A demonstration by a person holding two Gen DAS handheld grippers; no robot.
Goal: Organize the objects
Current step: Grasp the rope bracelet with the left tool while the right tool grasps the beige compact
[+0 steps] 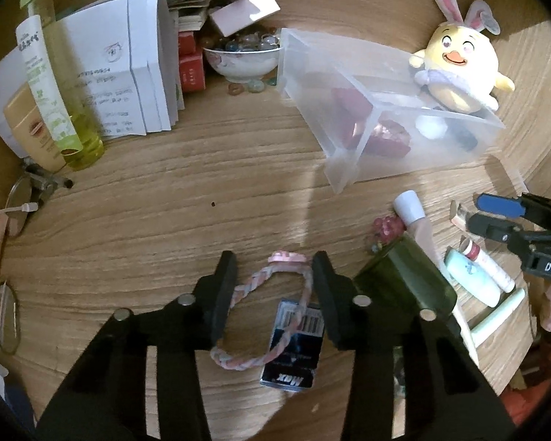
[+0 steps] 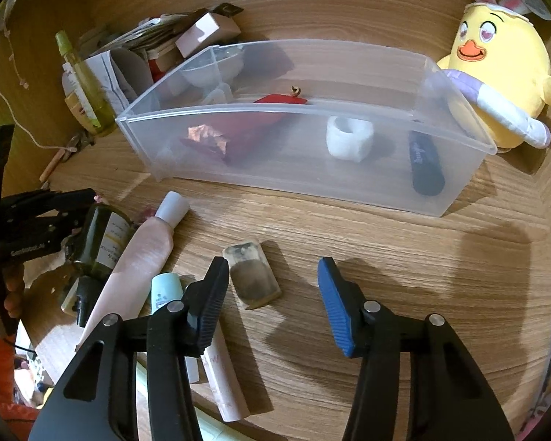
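Pink braided cord [image 1: 260, 316], looped through a dark barcoded tag [image 1: 294, 349], lies flat on the tabletop [image 1: 202, 191] between the pads of the left hand-held gripper [image 1: 273, 294]; both pads seem to touch the loop, likely pinching it for lifting, though a firm grip cannot be confirmed; the right hand-held gripper [image 2: 272, 294] stands spread, holding nothing, with a small murky clear packet [image 2: 253, 275] just inside its left pad, probably its next pick; farther off, the translucent bin [image 2: 312, 183] already holds red pouches [image 2: 238, 136], a white ring-shaped piece [image 2: 349, 139] and a black tube [image 2: 426, 165]; a yellow plush chick [image 2: 496, 73] leans at its far right end; a bowl [image 1: 238, 62] of glass pebbles sits far left.
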